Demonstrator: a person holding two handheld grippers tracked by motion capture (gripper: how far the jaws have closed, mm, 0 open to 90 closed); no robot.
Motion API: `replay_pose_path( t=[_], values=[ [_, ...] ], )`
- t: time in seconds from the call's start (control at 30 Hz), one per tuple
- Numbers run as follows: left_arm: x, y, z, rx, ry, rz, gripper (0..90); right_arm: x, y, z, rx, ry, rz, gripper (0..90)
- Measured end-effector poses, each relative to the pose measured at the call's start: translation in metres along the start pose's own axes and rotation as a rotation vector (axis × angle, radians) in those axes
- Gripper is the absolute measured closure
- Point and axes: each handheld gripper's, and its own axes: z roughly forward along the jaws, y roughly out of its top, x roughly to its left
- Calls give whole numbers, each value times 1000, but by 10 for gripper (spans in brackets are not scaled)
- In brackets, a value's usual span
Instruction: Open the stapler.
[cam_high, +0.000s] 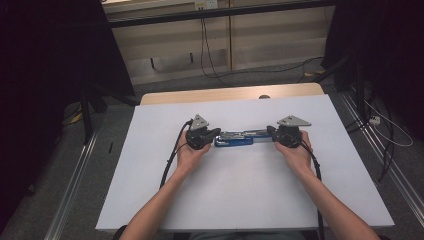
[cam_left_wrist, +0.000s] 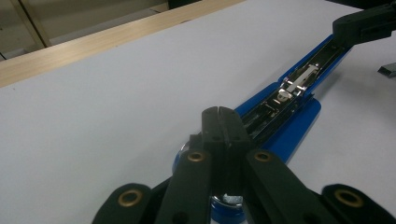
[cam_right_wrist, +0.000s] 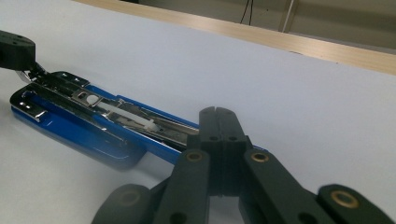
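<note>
A blue stapler (cam_high: 235, 138) lies swung open flat in the middle of the white table top (cam_high: 240, 190), its metal staple channel (cam_left_wrist: 299, 81) facing up. My left gripper (cam_high: 216, 133) is at the stapler's left end, jaws shut together, with their tip (cam_left_wrist: 218, 112) over the blue hinge end. My right gripper (cam_high: 270, 131) is at the right end, shut too, its tip (cam_right_wrist: 217, 112) resting over the blue arm (cam_right_wrist: 84, 116). Nothing shows between either pair of jaws. Each gripper view shows the other gripper's black jaw tip at the far end of the stapler.
A small grey metal piece (cam_left_wrist: 387, 70) lies on the table beside the stapler's far end. A wooden strip (cam_high: 230, 94) runs along the table's far edge. Cables (cam_high: 385, 130) and metal rails (cam_high: 75, 175) lie on the floor to both sides.
</note>
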Motion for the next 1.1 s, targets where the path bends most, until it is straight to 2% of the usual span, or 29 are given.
replay_pose_path(
  t=[0.1, 0.17, 0.27, 0.47, 0.6, 0.67, 0.73, 0.87, 0.93, 1.0, 1.1],
  values=[
    [0, 0, 0, 0, -7, -22, 900, 1, 0, 0, 0, 4, -1, 900],
    [0, 2, 0, 5, -4, -7, 900, 1, 0, 0, 0, 7, -1, 900],
    [-1, 2, -1, 7, -3, -12, 899, 2, 0, 0, -4, 13, -9, 900],
    [-5, 6, -5, -5, -8, 8, 837, 2, 1, -1, -24, 23, -3, 900],
    [-6, 7, -7, -2, -5, -6, 802, 1, 2, -3, -38, 32, 9, 890],
    [-6, 7, -8, 2, -11, -13, 792, 0, 2, -4, -43, 33, 17, 833],
    [-6, 7, -9, 6, -1, -4, 744, 0, 3, -5, -53, 40, 18, 819],
    [-6, 8, -11, -1, 27, -27, 583, 1, 5, -7, -73, 51, 22, 734],
    [-5, 8, -13, -7, 38, -33, 516, 1, 6, -7, -78, 60, 23, 658],
    [-5, 9, -16, -21, 57, -32, 433, 1, 7, -7, -82, 47, 16, 528],
    [-4, 11, -20, -39, 89, -23, 346, 1, 7, -7, -92, 41, 11, 400]
  ],
)
